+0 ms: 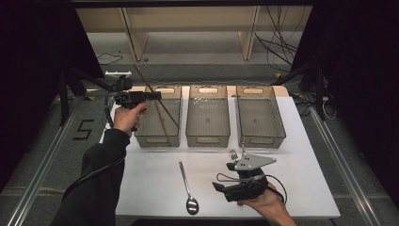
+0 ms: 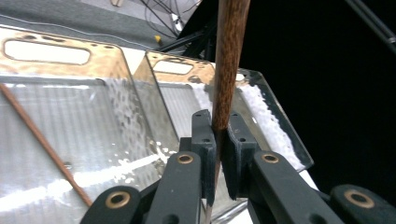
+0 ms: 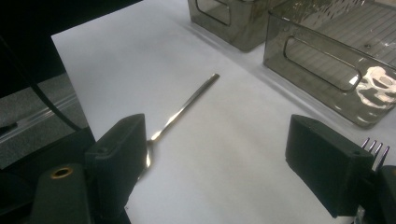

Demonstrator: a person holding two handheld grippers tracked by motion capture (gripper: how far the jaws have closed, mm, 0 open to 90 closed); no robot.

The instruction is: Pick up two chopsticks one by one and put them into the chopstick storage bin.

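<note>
My left gripper (image 1: 157, 95) hangs above the left clear bin (image 1: 157, 137), its jaws shut on a brown wooden chopstick (image 1: 141, 75) that slants up and away. In the left gripper view the pads (image 2: 205, 140) pinch that chopstick (image 2: 229, 70) near its thin end. A second chopstick (image 1: 165, 126) leans inside the same bin (image 2: 60, 79). My right gripper (image 1: 223, 176) rests low over the white table near its front edge, jaws wide open with nothing between them (image 3: 224, 158). A metal spoon (image 1: 187, 188) lies just left of it, with its handle (image 3: 187, 107) pointing toward the bins.
Two more clear bins, middle (image 1: 207, 139) and right (image 1: 261, 140), stand in a row at the back of the white table (image 1: 150, 188). A fork (image 1: 234, 154) lies by the right gripper, its tines (image 3: 376, 149) peeking past the right jaw. Shelving and cables lie beyond.
</note>
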